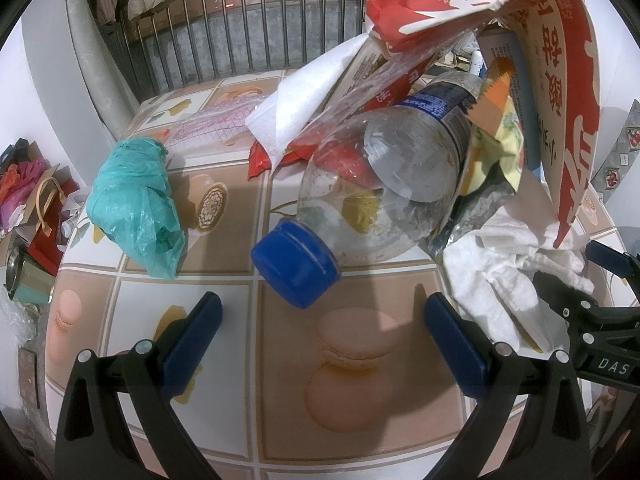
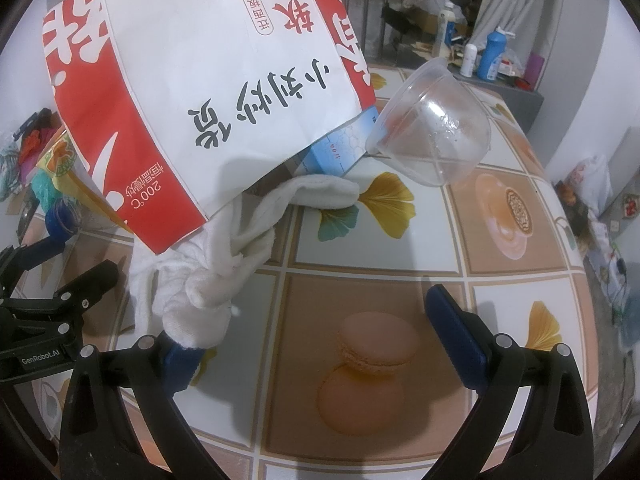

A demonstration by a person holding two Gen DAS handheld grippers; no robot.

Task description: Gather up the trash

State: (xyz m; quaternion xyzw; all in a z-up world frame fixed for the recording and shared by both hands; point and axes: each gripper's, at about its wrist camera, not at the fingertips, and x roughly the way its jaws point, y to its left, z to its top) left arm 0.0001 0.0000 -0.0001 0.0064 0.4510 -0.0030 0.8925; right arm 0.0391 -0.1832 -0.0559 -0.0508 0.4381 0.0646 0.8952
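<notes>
A red and white paper bag [image 1: 560, 92] lies on its side on the table, its mouth facing my left gripper [image 1: 324, 332]. A clear plastic bottle [image 1: 384, 184] with a blue cap [image 1: 296, 264] sticks out of the mouth among wrappers. My left gripper is open, just short of the cap. A white cloth [image 1: 508, 288] spills from the bag. In the right wrist view the bag [image 2: 208, 92] fills the upper left, the white cloth [image 2: 208, 272] drapes over the left finger, and my right gripper [image 2: 320, 328] is open. A clear plastic cup [image 2: 432, 128] lies tipped beside the bag.
A crumpled teal plastic bag [image 1: 136, 200], a white paper sheet [image 1: 304, 96] and a red wrapper [image 1: 260, 160] lie on the tablecloth [image 1: 224, 400]. A metal railing [image 1: 240, 32] stands behind the table. Clutter sits on the floor at left [image 1: 32, 208]. Bottles [image 2: 492, 56] stand on a far surface.
</notes>
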